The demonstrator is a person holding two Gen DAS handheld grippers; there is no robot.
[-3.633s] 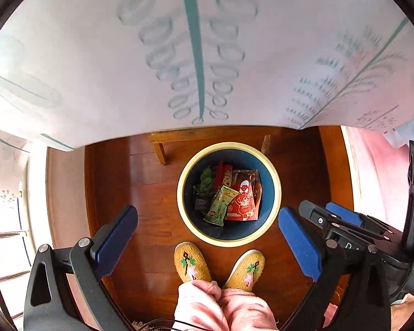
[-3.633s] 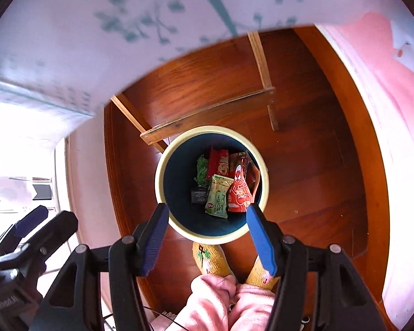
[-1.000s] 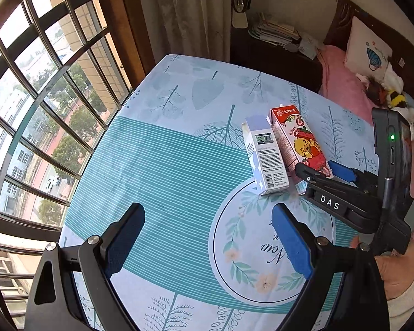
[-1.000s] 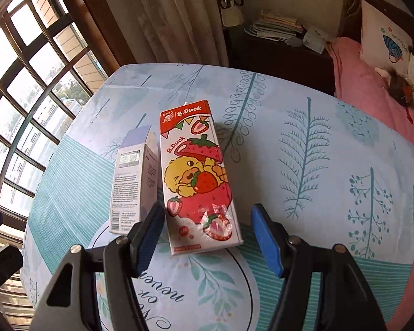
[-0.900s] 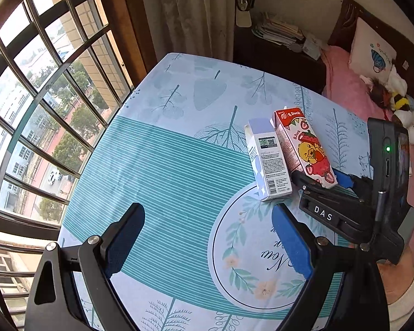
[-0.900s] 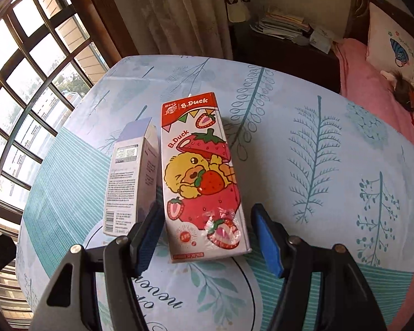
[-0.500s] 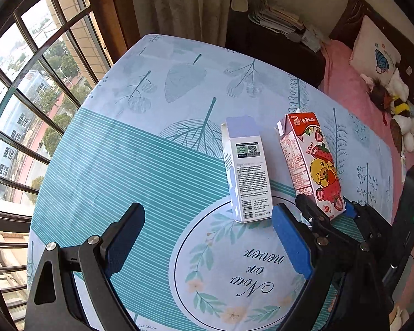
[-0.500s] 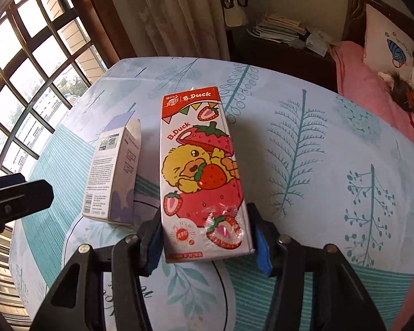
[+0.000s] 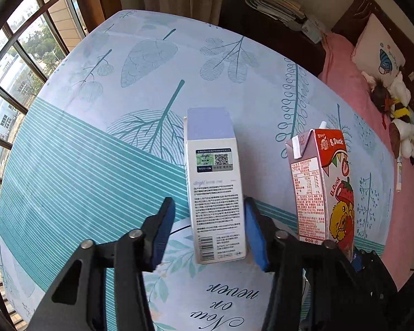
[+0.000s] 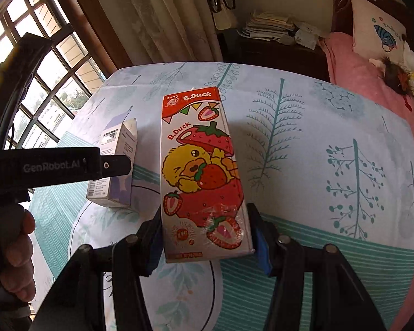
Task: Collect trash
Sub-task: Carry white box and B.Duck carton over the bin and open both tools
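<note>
A white and lavender carton (image 9: pixel 215 193) stands upright on the leaf-print tablecloth (image 9: pixel 96 165). My left gripper (image 9: pixel 209 204) straddles its lower part with the jaws closing. The right pad (image 9: pixel 255 234) touches the carton's side, while a strip of cloth still shows between the left pad (image 9: pixel 162 229) and the carton. My right gripper (image 10: pixel 205 215) is shut on the bottom of a red strawberry-and-duck drink carton (image 10: pixel 201 171). That carton (image 9: pixel 323 187) stands to the right of the white one (image 10: pixel 116 162). The left gripper's black housing (image 10: pixel 55 165) and the hand (image 10: pixel 16 248) holding it show in the right wrist view.
A barred window (image 9: pixel 13 82) runs along the table's left edge. A curtain (image 10: pixel 165 19) and a dark cabinet with stacked papers (image 10: pixel 270 24) stand behind the table. A pink bed with a pillow and plush toys (image 9: pixel 372 88) lies to the right.
My left gripper came down and forward over the white carton and its jaws narrowed from wide to nearly the carton's width. The right jaws closed on the strawberry carton, which now stands apart from the white one.
</note>
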